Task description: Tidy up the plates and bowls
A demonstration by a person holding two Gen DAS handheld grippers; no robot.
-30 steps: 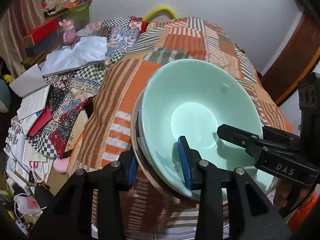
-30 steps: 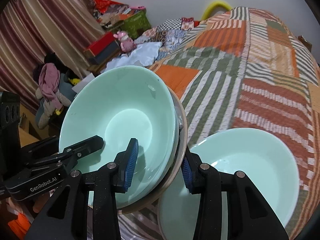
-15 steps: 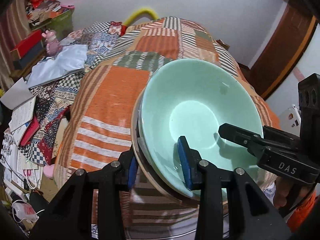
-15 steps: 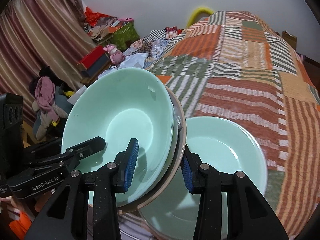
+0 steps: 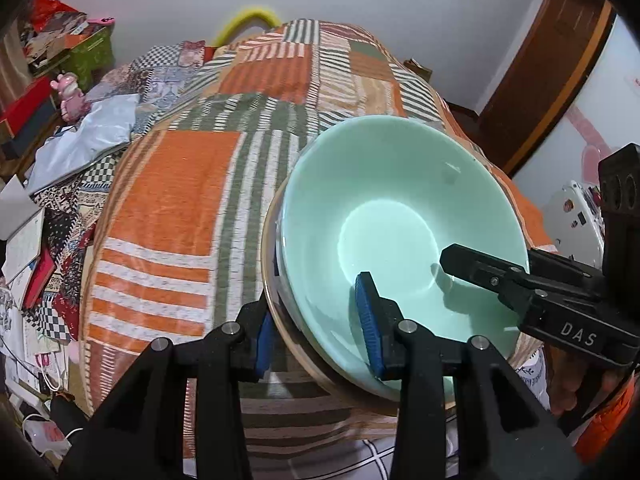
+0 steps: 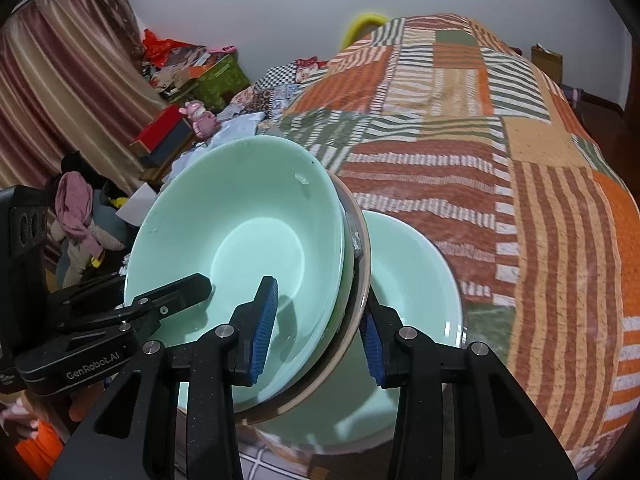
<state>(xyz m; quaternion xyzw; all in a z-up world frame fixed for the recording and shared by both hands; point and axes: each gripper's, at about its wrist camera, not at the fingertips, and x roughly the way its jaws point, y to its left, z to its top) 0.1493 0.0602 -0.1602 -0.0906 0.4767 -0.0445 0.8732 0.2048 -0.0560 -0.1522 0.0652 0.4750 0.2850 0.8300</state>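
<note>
Clamped, both sets of jaws — each closed across the rim of one stack of dishes, a pad inside the top bowl and a pad outside under the stack. Spread beneath everything: large patchwork bedcover [image 5: 224, 184] in orange, green and cream stripes. Held tilted above its near edge: pale mint-green glossy bowl [image 5: 400, 236] nested on a flatter tan-rimmed round plate [image 6: 358, 280]. Seen resting on the cover just beside and partly behind that stack in the right wrist view: second mint-green bowl [image 6: 416, 276], untouched. Gripped at the near-left rim: black left gripper [image 5: 318, 330] with blue ribbed pads. Gripped at the opposite rim: black right gripper [image 6: 316, 330] — blue pads likewise.
</note>
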